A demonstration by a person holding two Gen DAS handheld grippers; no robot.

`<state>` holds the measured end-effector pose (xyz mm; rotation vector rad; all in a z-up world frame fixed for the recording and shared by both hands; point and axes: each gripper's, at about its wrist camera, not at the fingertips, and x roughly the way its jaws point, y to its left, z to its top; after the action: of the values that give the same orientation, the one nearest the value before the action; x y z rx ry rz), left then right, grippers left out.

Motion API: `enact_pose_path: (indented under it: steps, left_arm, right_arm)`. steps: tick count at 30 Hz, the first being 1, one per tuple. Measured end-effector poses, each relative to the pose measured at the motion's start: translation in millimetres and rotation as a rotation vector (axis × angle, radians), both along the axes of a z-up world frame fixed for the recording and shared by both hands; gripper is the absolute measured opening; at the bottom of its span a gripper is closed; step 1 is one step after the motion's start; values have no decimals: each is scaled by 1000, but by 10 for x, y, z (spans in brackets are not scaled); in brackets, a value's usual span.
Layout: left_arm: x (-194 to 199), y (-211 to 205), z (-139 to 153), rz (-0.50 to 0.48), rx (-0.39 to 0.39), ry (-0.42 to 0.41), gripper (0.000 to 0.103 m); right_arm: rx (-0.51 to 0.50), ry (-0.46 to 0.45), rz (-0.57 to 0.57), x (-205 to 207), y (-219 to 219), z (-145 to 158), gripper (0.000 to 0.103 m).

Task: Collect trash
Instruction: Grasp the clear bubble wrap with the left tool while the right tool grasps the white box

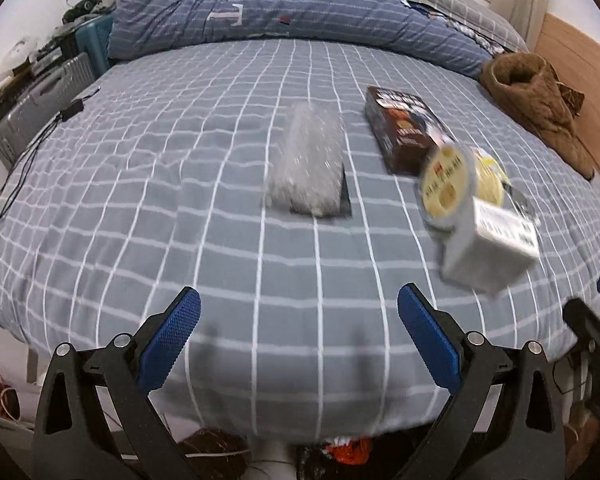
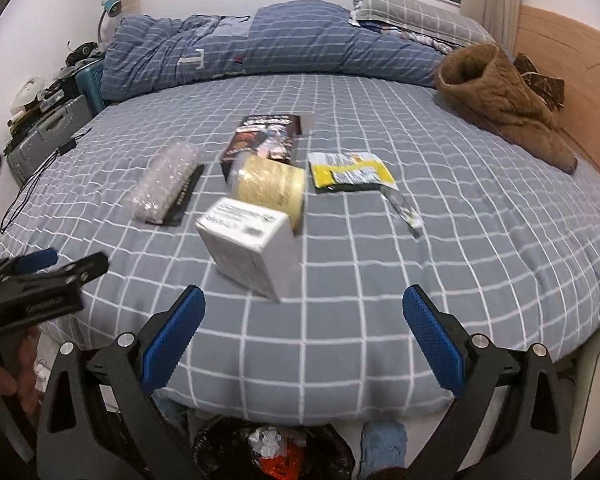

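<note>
Left tongs (image 1: 299, 314): blue-padded jaws spread wide, holding nothing, hovering over the near edge of the bed (image 1: 220, 248).
Right tongs (image 2: 303, 314): also wide open and empty, above the same edge.
White box (image 2: 252, 246): nearest trash, just ahead of the right tongs; printed label on top, tilted, blurred.
Yellow tub (image 2: 270, 188): round, on its side, touching the box's far side.
Dark carton (image 2: 266, 142): flat, behind the tub.
Bubble wrap (image 1: 306, 160): clear roll lying on a black card, left of the tub.
Yellow-black wrapper (image 2: 350, 172): flat, right of the tub.
Bin (image 2: 276, 452): black-lined, under the bed edge, holding crumpled white and orange scraps.
</note>
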<state>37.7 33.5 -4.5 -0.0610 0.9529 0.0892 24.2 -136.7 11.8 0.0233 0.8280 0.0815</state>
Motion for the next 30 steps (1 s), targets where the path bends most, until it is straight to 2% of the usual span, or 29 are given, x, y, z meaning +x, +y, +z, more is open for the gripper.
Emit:
enact_pose_path:
  steps: [7,15,22,28,30]
  left_arm:
    - [481,82,-3,5,16,-7,97]
    - [976,195,-206,19,21,29,97]
    - [1190,231,-345,24,22,46,95]
    - [1305,185,-420,9,24,68,78]
    - [1321,162,-444,6,29,81,69]
  right_arm:
    - [4,-9,30,209,244,11,95]
    - [4,22,37,447,337,-171,95]
    - [-1,40,46,557,382,-326,95]
    - [17,46,43,584,397,-396,95]
    - [23,54,46,594,405,-411,88]
